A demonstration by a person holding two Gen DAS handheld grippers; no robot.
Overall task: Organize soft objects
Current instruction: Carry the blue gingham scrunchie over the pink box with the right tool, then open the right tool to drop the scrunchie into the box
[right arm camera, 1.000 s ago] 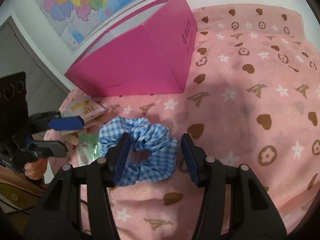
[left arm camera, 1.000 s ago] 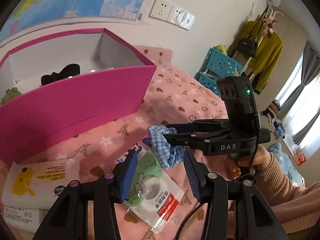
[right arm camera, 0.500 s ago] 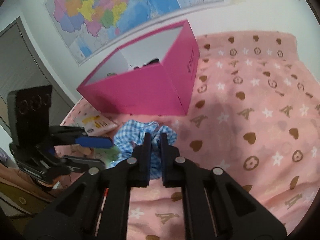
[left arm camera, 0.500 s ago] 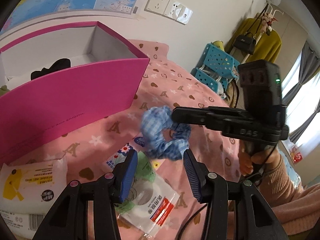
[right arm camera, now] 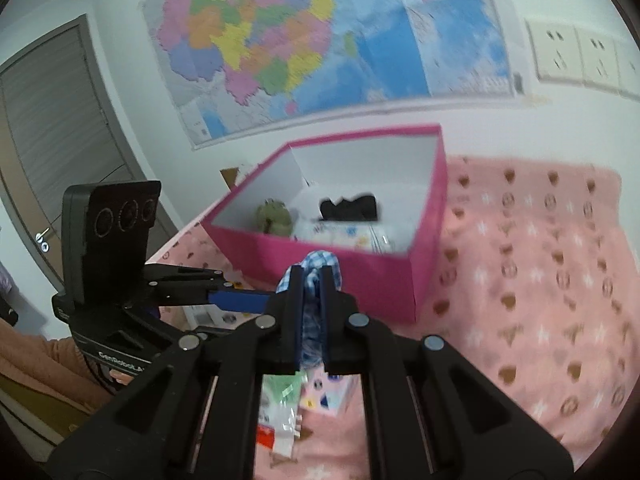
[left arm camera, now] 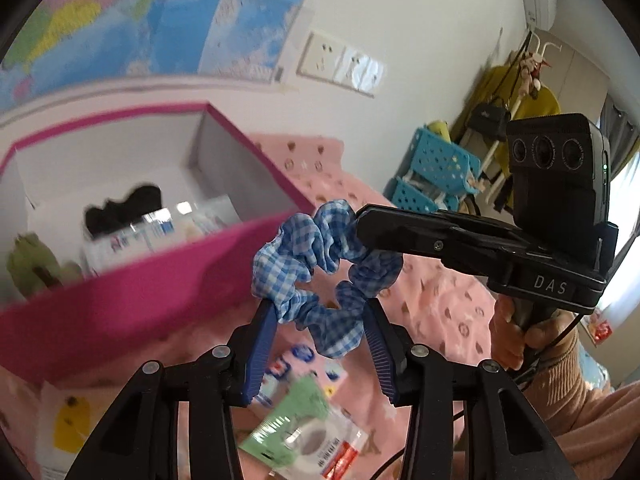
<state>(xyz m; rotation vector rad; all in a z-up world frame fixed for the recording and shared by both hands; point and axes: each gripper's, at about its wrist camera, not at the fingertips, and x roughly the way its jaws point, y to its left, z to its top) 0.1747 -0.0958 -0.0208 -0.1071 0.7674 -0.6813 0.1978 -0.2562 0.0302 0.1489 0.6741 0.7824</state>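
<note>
The bed [right arm camera: 540, 300], under a pink patterned cover, carries an open pink box [right arm camera: 360, 276] against the wall. Only the right wrist view takes in the door [right arm camera: 52, 140] and the full map [right arm camera: 300, 32]; only the left wrist view takes in the blue baskets [left arm camera: 432, 172] and the hung yellow garment [left arm camera: 540, 96]. Both views look into the box: a dark item [left arm camera: 124, 210] and a green soft toy [right arm camera: 274, 218] lie inside. A clear packet [left arm camera: 304, 440] lies on the cover below the claws. The blue gingham scrunchie [left arm camera: 320, 272] hangs in the air just in front of the box's near wall, its ring facing the left camera and sagging downward. The right claw [right arm camera: 311, 280] is clamped tight on the scrunchie's upper edge. The left claw [left arm camera: 320, 320] is narrowing, the scrunchie's lower loop between its pads; contact cannot be told. A second ago the scrunchie lay flat on the cover between the right claw's open pads; it is now lifted clear.
</note>
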